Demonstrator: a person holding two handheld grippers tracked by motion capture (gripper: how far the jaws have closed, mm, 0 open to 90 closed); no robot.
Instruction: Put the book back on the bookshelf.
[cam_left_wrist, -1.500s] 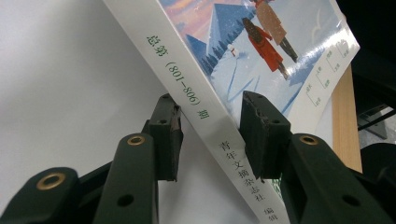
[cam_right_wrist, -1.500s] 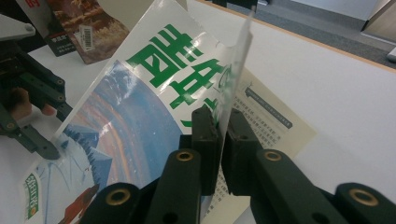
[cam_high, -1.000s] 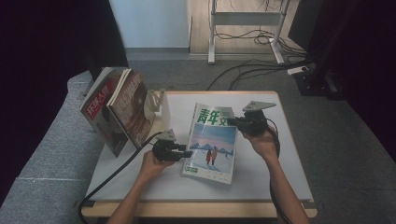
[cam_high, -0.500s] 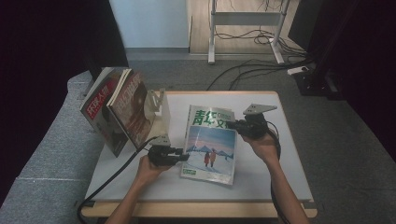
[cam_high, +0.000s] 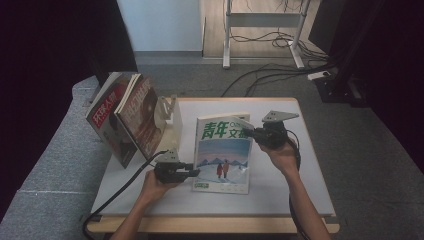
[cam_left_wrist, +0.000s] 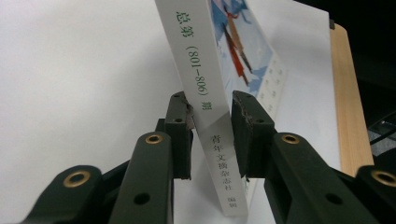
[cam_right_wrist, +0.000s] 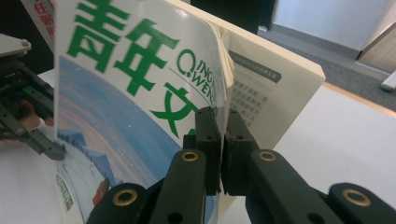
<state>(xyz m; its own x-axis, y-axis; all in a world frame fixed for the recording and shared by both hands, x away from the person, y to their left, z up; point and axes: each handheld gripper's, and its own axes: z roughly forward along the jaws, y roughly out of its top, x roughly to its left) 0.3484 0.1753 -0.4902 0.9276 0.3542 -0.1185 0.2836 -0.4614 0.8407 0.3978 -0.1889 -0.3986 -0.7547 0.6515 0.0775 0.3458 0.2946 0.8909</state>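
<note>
While your right gripper (cam_high: 251, 133) has its jaws pinched tight on the front cover of the magazine (cam_high: 222, 155), that cover is peeled up off the page block. The right gripper view shows the glossy sheet curling between the jaws (cam_right_wrist: 219, 135) with printed inner pages standing open behind it. Holding by the top right corner leaves the spine side free.

Your left gripper (cam_high: 196, 172) sits at the magazine's lower left, straddling the spine (cam_left_wrist: 212, 140). Its jaws have just been closing in, spine between them. One pad (cam_left_wrist: 180, 119) touches the white edge, while the other (cam_left_wrist: 245, 121) looks a hair off the cover side, so I'd call that not clamped yet.

The magazine lies mid-table (cam_high: 300, 175), slightly askew, cover up, just right of the white rack (cam_high: 167, 120) where two other magazines (cam_high: 127, 117) lean. My guess: you're bracing the spine so the book can't slide as the cover opens. Seat the left pads fully before pulling.
</note>
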